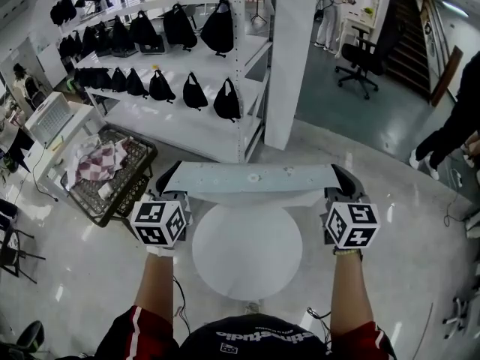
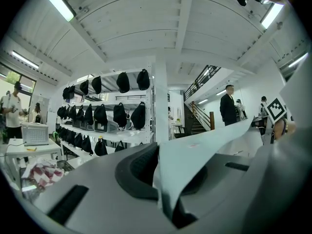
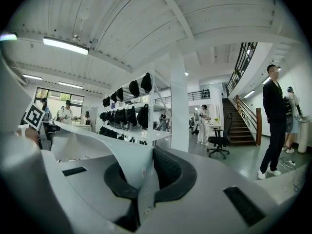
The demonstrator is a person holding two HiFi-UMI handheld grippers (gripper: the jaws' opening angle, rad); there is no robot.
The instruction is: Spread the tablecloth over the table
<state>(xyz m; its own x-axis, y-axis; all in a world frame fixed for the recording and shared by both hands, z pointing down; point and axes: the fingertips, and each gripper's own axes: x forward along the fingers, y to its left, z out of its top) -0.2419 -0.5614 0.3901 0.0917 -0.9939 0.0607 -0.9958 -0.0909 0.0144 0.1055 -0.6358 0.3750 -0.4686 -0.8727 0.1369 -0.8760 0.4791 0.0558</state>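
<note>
A pale grey tablecloth hangs stretched level between my two grippers, above the far edge of a round white table. My left gripper is shut on the cloth's left corner. In the left gripper view the cloth runs from between the dark pads off to the right. My right gripper is shut on the right corner. The right gripper view shows the cloth leaving the pads toward the left. The tabletop is bare white beneath the held edge.
A white shelving rack with several black bags stands beyond the table. A wire basket holding a checked cloth sits on the floor at left. A white pillar, an office chair and a standing person are to the right.
</note>
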